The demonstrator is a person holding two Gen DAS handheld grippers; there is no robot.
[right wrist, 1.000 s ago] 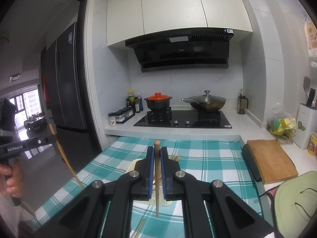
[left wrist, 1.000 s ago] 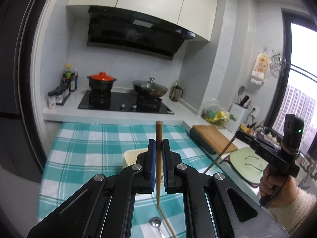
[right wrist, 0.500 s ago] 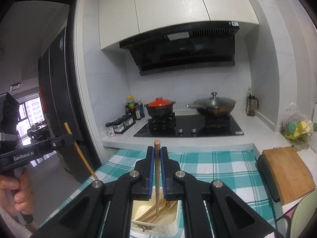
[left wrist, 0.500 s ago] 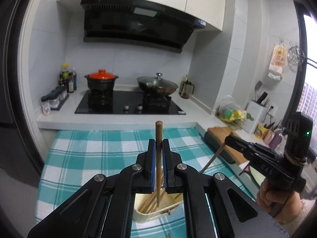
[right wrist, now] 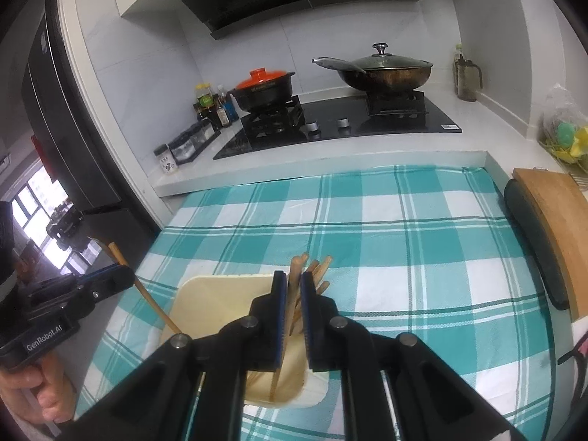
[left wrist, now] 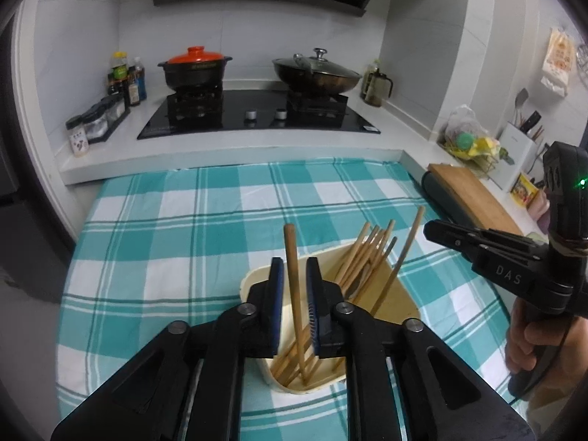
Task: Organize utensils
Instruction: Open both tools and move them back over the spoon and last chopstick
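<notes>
A cream utensil box point(left wrist: 400, 303) stands on the teal checked cloth and holds several wooden chopsticks point(left wrist: 364, 253). My left gripper point(left wrist: 294, 272) is open right over the box; one chopstick point(left wrist: 292, 257) stands loose between its pads with its tip down in the box. My right gripper point(right wrist: 290, 286) is also open over the same box point(right wrist: 217, 294), and a chopstick point(right wrist: 294, 275) stands in the gap between its pads among the other sticks. Each gripper shows at the edge of the other's view.
The checked cloth point(left wrist: 183, 228) covers the table. Behind it is a white counter with a black hob point(left wrist: 257, 117), a red-lidded pot point(left wrist: 194, 68), a wok point(left wrist: 316, 71) and spice jars point(left wrist: 99, 125). A wooden cutting board point(left wrist: 474, 194) lies at the right.
Both grippers have come down over the cream box and their jaws have opened. The chopsticks they were clamping now stand loose with their tips in the box.
</notes>
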